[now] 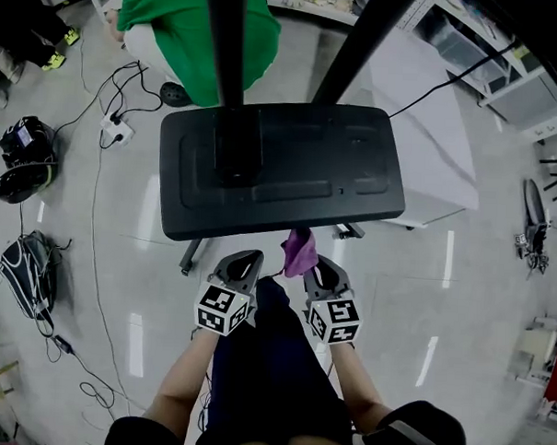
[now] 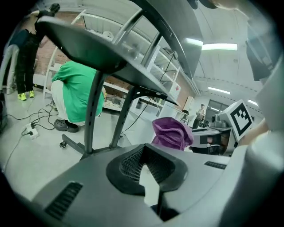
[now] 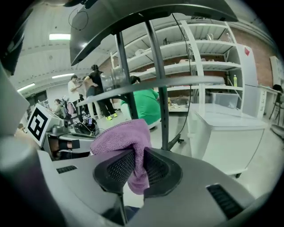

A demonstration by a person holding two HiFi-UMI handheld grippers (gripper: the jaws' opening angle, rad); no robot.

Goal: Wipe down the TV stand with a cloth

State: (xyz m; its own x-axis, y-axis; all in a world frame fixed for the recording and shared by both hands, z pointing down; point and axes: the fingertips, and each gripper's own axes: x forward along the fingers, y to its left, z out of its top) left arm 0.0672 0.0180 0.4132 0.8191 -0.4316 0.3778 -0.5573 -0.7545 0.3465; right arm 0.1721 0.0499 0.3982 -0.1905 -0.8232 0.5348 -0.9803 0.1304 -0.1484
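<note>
- The right gripper [image 3: 137, 166] is closed on a purple cloth [image 3: 122, 137]. A bunched fold stands up above the jaws and a short tail hangs below them.
- The left gripper [image 2: 144, 170] holds nothing. Its jaws are a narrow gap apart, with only floor showing between them, and it sits just beside the right one.
- In the head view, the cloth [image 1: 300, 252] points away from the person, and its tip is at the near edge of the TV stand's black shelf [image 1: 281, 171]. I cannot tell whether it touches.
- The shelf's long axis runs left to right across the person. Two dark poles rise from its far side.
- The cloth is in hand and brought up to the stand, but no part of the shelf looks wiped. By my reading, the whole top and the poles are left to do.
</note>
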